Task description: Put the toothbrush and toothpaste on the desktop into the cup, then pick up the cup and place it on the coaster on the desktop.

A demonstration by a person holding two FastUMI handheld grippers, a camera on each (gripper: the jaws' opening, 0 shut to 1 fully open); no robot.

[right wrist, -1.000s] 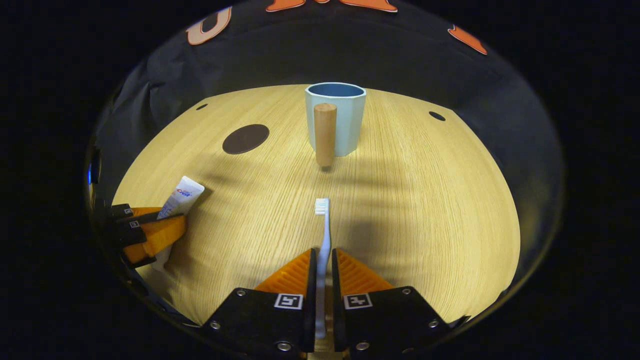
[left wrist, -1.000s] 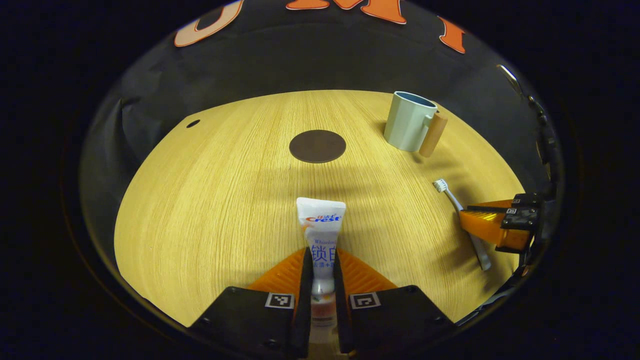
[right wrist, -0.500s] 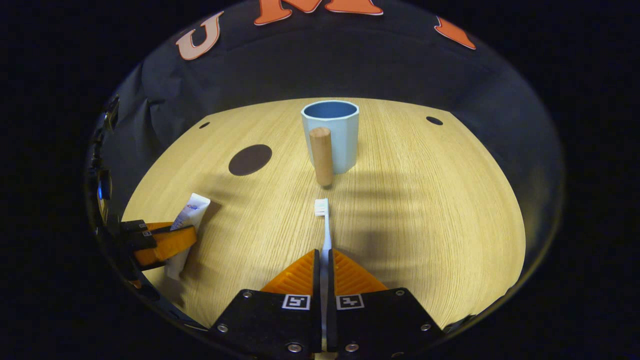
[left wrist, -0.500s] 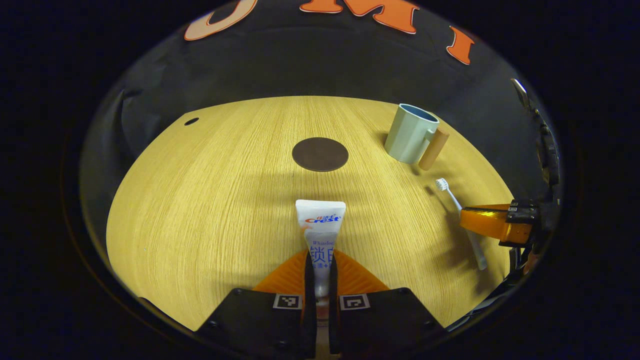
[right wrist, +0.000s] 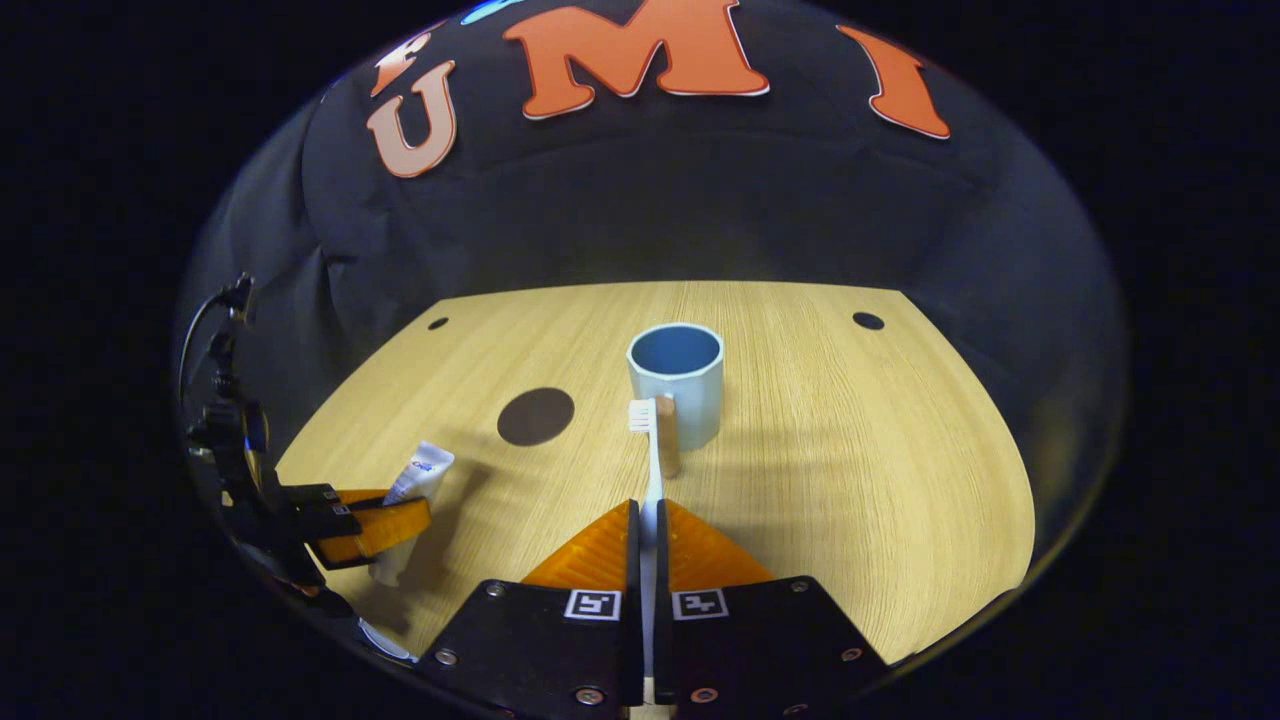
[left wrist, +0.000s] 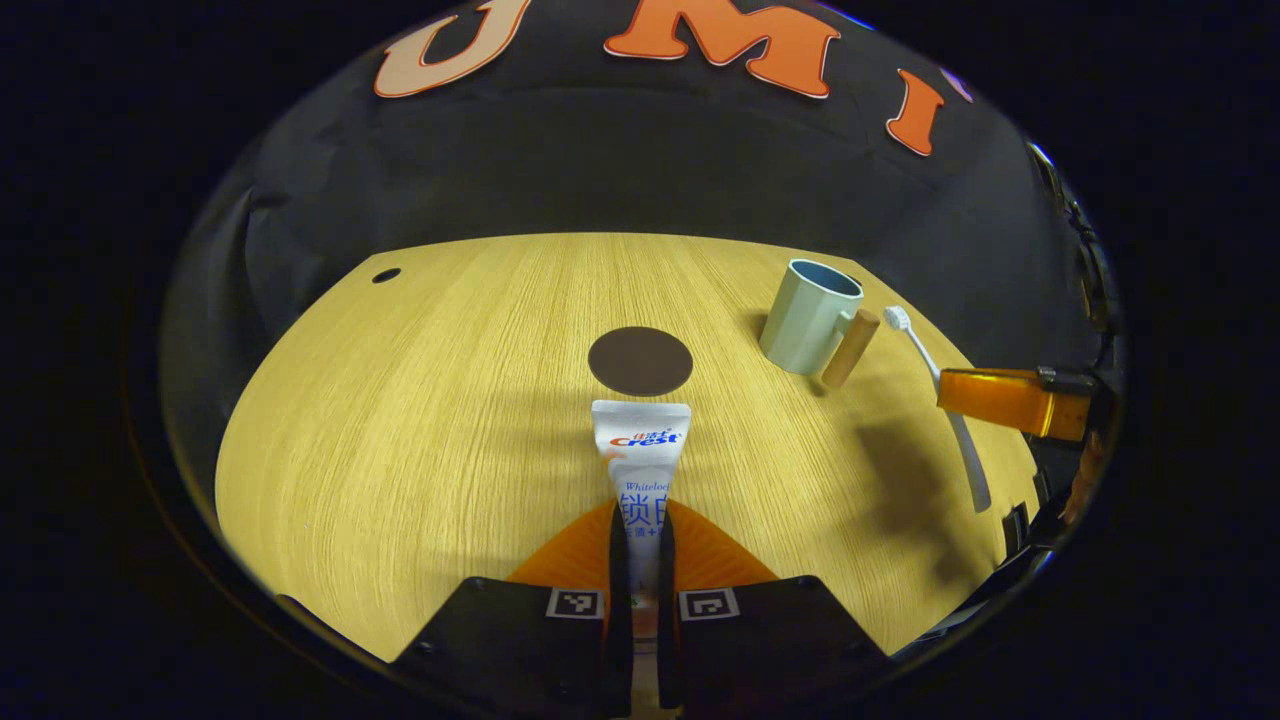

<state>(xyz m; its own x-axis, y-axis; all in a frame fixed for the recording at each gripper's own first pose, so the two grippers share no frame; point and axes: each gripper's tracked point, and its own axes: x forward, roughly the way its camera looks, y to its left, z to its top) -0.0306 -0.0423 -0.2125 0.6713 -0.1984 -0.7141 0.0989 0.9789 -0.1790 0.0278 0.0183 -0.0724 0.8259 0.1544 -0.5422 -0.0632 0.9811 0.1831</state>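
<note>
Left tool (left wrist: 640, 520): fingers pressed onto the toothpaste (left wrist: 641, 460), whose flat crimped end points forward toward the dark round coaster (left wrist: 640, 361) on the wooden worktop (left wrist: 420, 420). Right tool (right wrist: 647, 515): fingers pinching the toothbrush (right wrist: 650, 455) by its handle, bristle head forward and raised above the worktop, lined up with the wooden handle of the cup (right wrist: 676, 385). The cup stands upright, right of the coaster and apart from it. In the right gripper view, the left tool with its tube appears at lower left.
</note>
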